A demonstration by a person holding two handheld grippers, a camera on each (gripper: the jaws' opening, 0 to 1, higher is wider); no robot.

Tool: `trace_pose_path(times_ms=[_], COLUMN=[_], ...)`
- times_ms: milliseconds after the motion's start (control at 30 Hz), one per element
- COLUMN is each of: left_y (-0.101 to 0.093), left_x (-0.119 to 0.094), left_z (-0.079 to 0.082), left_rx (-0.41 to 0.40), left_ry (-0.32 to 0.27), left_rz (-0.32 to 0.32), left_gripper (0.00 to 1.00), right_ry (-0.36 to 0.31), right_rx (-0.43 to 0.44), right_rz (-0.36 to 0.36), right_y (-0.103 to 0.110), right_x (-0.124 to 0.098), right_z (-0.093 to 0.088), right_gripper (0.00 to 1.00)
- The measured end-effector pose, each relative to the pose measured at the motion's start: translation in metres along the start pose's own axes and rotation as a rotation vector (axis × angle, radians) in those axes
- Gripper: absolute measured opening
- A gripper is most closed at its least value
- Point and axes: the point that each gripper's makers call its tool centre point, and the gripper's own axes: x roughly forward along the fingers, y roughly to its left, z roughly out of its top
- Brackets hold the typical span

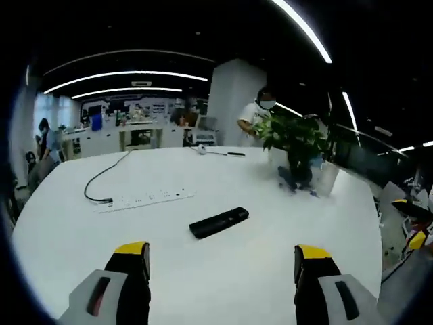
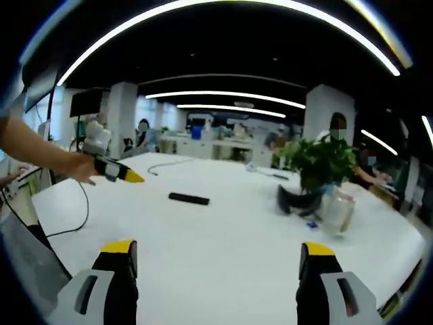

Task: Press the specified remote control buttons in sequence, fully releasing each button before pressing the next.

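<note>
With both my left gripper [image 1: 221,265] and right gripper [image 2: 217,265] spread empty, the remote [image 1: 218,222] lay mid-table [image 1: 223,284], well apart; I judged a spread-jawed press might hit two buttons.

Large white table [image 1: 223,271] seen in both gripper views. Black remote control [image 1: 218,222] laid flat near table's middle. White power strip [image 1: 145,199] set just beyond it, black cable [image 1: 101,176] trailing across surface. Potted plant [image 1: 296,145] placed toward far right edge. Clear container [image 2: 336,211] stood just beside plant.
</note>
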Motion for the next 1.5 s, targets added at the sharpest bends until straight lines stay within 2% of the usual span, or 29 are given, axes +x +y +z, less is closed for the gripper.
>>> trace_pose_path(times_ms=[33,67,133,200,367,533,600,633,700,800,833,867,1067,1167,1267,1500], left_y=[-0.007,-0.009,-0.021,-0.032,-0.053,-0.063,-0.069,-0.070,-0.075,-0.087,-0.088,-0.093,-0.099,-0.098,-0.096,-0.095], left_x=[-0.011,-0.014,-0.036,-0.052,-0.078,-0.104,-0.112,-0.118,-0.124,-0.127,-0.127,-0.128,-0.140,-0.143,-0.145,-0.151], left_z=[0.001,0.001,0.002,0.000,-0.013,-0.021,-0.026,-0.026,-0.028,-0.032,-0.034,-0.040,-0.033,-0.039,-0.050,-0.053], left_rx=[-0.026,-0.025,0.011,0.007,-0.033,-0.080,-0.041,0.018,0.048,0.083,0.098,0.112,0.089,0.105,0.083,0.095], left_ry=[-0.017,-0.020,-0.053,-0.068,-0.090,-0.114,-0.096,-0.104,-0.112,-0.118,-0.109,-0.073,-0.125,-0.129,-0.107,-0.118], left_rz=[-0.005,-0.005,0.014,0.017,0.025,0.061,0.074,0.100,0.128,0.134,0.133,0.118,0.123,0.138,0.145,0.160], left_gripper=[0.85,0.86,0.86,0.88,0.88,0.88,0.90,0.90,0.93,1.00,0.99,0.98,0.99,0.99,0.99,0.99], right_ry=[-0.004,-0.007,-0.013,-0.023,-0.042,-0.050,-0.052,-0.051,-0.055,-0.053,-0.053,-0.053,-0.046,-0.055,-0.051,-0.040], right_rx=[0.003,0.007,0.017,0.026,0.035,0.033,0.031,0.030,0.031,0.029,0.027,0.027,0.032,0.029,0.035,0.025], right_rz=[-0.004,-0.008,-0.020,-0.025,-0.023,-0.013,-0.013,-0.015,-0.015,-0.014,-0.015,-0.016,-0.020,-0.025,-0.029,-0.030], right_y=[-0.001,-0.002,-0.005,-0.007,-0.008,-0.006,-0.006,-0.007,-0.007,-0.007,-0.007,-0.007,-0.008,-0.008,-0.009,-0.007], right_x=[0.000,0.000,-0.001,-0.002,-0.004,-0.004,-0.004,-0.004,-0.005,-0.005,-0.005,-0.005,-0.005,-0.005,-0.005,-0.004], right_z=[0.001,0.001,0.002,0.004,0.007,0.008,0.008,0.008,0.009,0.009,0.009,0.009,0.008,0.010,0.009,0.008], right_gripper=[0.99,0.99,0.99,0.99,0.99,0.99,0.99,0.99,0.99,0.99,0.99,0.99,0.99,0.99,0.99,0.99])
